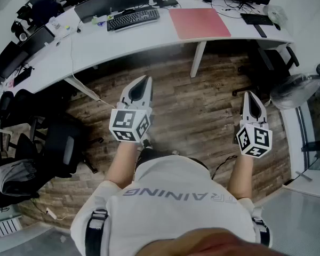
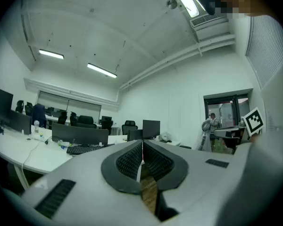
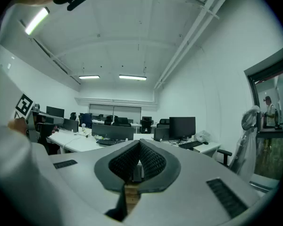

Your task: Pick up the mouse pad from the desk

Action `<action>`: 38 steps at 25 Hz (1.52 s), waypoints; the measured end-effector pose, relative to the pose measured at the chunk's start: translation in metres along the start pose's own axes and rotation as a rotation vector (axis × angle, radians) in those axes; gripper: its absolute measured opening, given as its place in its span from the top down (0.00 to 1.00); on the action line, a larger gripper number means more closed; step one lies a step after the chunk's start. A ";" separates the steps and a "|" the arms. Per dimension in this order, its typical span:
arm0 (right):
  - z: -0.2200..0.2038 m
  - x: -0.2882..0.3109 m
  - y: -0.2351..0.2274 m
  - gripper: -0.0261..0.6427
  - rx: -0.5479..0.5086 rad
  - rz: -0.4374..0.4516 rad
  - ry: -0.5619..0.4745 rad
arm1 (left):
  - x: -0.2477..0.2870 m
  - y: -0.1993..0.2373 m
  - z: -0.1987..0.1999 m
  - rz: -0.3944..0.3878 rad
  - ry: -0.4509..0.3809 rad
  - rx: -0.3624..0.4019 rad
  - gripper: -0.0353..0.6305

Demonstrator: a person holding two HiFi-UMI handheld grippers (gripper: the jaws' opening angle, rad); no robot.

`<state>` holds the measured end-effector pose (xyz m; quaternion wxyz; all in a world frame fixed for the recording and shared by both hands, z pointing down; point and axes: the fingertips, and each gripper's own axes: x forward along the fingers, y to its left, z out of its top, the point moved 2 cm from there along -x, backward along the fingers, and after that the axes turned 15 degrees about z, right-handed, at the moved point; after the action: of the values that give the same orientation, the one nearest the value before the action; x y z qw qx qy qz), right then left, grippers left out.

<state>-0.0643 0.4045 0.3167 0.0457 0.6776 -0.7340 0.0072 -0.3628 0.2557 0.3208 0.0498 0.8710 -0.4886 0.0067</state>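
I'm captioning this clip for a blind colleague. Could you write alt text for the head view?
Seen from above, a person holds the left claw and right claw, both shut and empty, over a wooden floor, short of a white desk. A red mouse pad lies on it beside a black keyboard.

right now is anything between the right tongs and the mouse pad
Nothing visible does: only floor separates the right tongs from the desk, and the mouse pad lies uncovered, keyboard off to its left.
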 end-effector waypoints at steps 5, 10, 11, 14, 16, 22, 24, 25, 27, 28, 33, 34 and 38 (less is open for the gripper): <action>0.000 -0.004 0.000 0.93 0.003 -0.011 -0.004 | -0.003 -0.001 0.001 -0.006 0.000 0.008 0.90; -0.004 -0.007 0.000 0.93 0.008 -0.007 0.000 | -0.005 -0.002 -0.001 -0.004 0.002 0.013 0.90; -0.005 -0.008 -0.001 0.93 0.012 -0.007 -0.002 | -0.005 -0.003 -0.001 -0.003 0.002 0.014 0.90; -0.003 -0.008 -0.003 0.93 0.022 -0.002 -0.018 | -0.005 -0.003 -0.001 0.000 0.006 0.011 0.90; -0.003 -0.006 -0.004 0.93 0.019 0.002 -0.017 | -0.004 -0.004 -0.001 -0.002 0.011 0.008 0.90; 0.001 -0.004 -0.010 0.92 0.034 0.004 -0.024 | -0.002 -0.010 0.004 -0.008 0.007 0.013 0.90; 0.003 -0.005 -0.014 0.92 0.036 -0.002 -0.029 | 0.001 -0.012 0.006 -0.010 0.006 0.014 0.90; 0.002 -0.005 -0.017 0.92 0.041 -0.006 -0.032 | 0.002 -0.013 0.007 -0.012 0.005 0.015 0.90; 0.000 -0.004 -0.019 0.92 0.056 -0.011 -0.031 | 0.006 -0.015 0.006 -0.016 0.012 0.019 0.90; -0.002 -0.002 -0.021 0.92 0.063 -0.011 -0.028 | 0.007 -0.016 0.005 -0.018 0.018 0.020 0.90; -0.009 0.019 -0.024 0.92 0.077 0.004 -0.010 | 0.025 -0.009 0.000 -0.019 0.037 0.014 0.90; -0.011 0.024 -0.024 0.92 0.077 0.003 -0.007 | 0.031 -0.006 -0.003 -0.017 0.043 0.013 0.90; -0.016 0.038 -0.037 0.92 0.069 -0.021 0.015 | 0.061 -0.001 -0.012 -0.033 0.060 0.001 0.90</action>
<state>-0.0294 0.3646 0.3335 0.0278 0.6864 -0.7258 0.0370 -0.3297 0.2055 0.3363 0.0641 0.8784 -0.4725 0.0323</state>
